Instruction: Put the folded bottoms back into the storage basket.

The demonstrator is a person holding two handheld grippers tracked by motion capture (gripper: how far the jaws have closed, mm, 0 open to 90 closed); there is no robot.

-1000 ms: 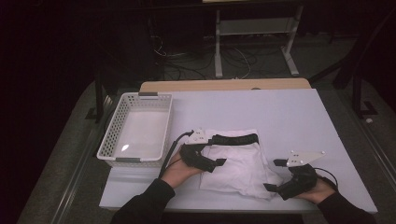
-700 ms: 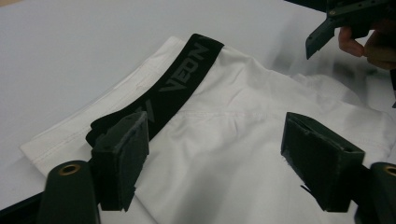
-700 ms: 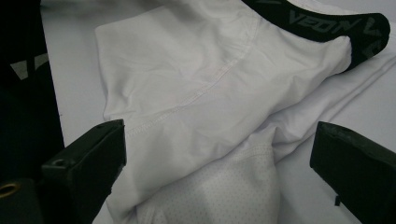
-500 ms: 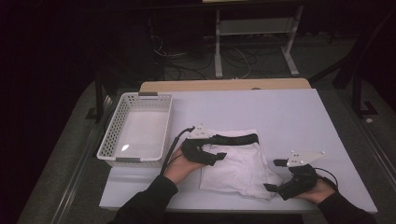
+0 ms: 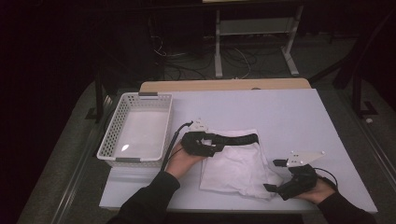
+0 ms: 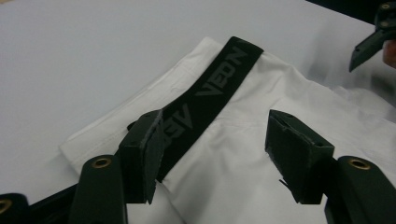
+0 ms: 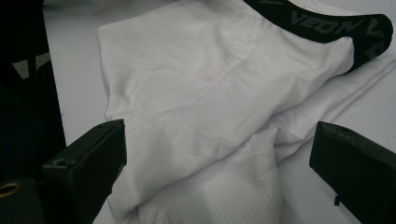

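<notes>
White underwear (image 5: 238,163) with a black lettered waistband (image 5: 238,138) lies flat on the white table (image 5: 280,112). My left gripper (image 5: 217,144) rests at the waistband's left end. Its jaws have just been closing and still stand apart: in the left gripper view (image 6: 219,154) one finger (image 6: 142,154) sits by the waistband (image 6: 210,88), the other over the white cloth (image 6: 243,154). My right gripper (image 5: 272,175) lies at the garment's near right corner, open. In the right gripper view (image 7: 219,154) a bunched fold of the cloth (image 7: 187,93) lies between its wide jaws, untouched.
A white plastic basket (image 5: 107,140) stands on the table's left side, close to my left hand. A wooden board edge (image 5: 224,85) runs along the table's far side. Dark floor, cables and a stand lie beyond.
My left gripper has edged a little away from the person, up to the waistband's left end. The right gripper and the garment have kept still.
</notes>
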